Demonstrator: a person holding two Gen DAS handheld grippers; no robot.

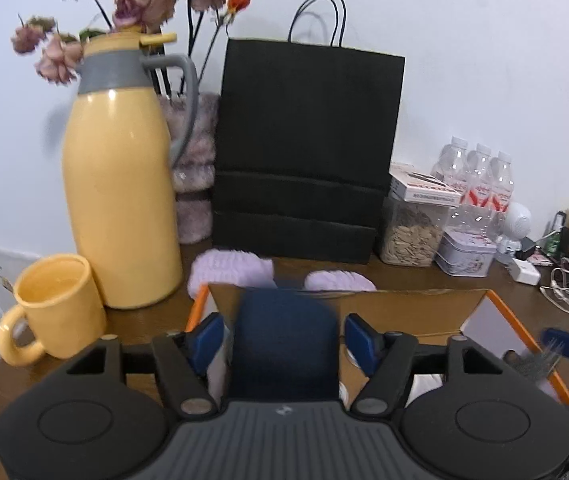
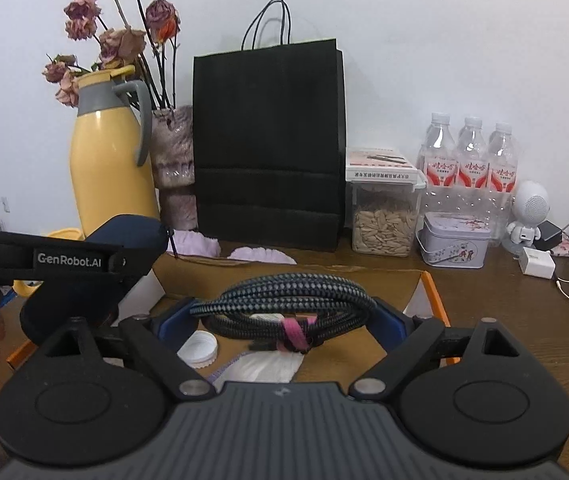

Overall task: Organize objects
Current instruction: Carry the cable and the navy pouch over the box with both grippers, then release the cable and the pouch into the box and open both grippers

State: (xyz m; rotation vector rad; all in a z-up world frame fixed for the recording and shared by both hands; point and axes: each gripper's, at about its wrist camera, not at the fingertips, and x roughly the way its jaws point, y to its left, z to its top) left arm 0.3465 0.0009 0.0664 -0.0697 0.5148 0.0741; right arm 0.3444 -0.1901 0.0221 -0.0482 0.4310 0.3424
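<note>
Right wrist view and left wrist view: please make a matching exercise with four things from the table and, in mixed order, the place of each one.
Things:
1. coiled cable
2. navy case
3. mug
4. tin

Places:
A. beside the yellow jug
B. between the right gripper fingers
C. in front of the water bottles
D. between the left gripper fingers

Pairs: 1-B, 2-D, 3-A, 4-C

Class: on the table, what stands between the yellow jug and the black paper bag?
A furry pink vase of dried flowers stands between jug and bag, clearest in the right wrist view.
</note>
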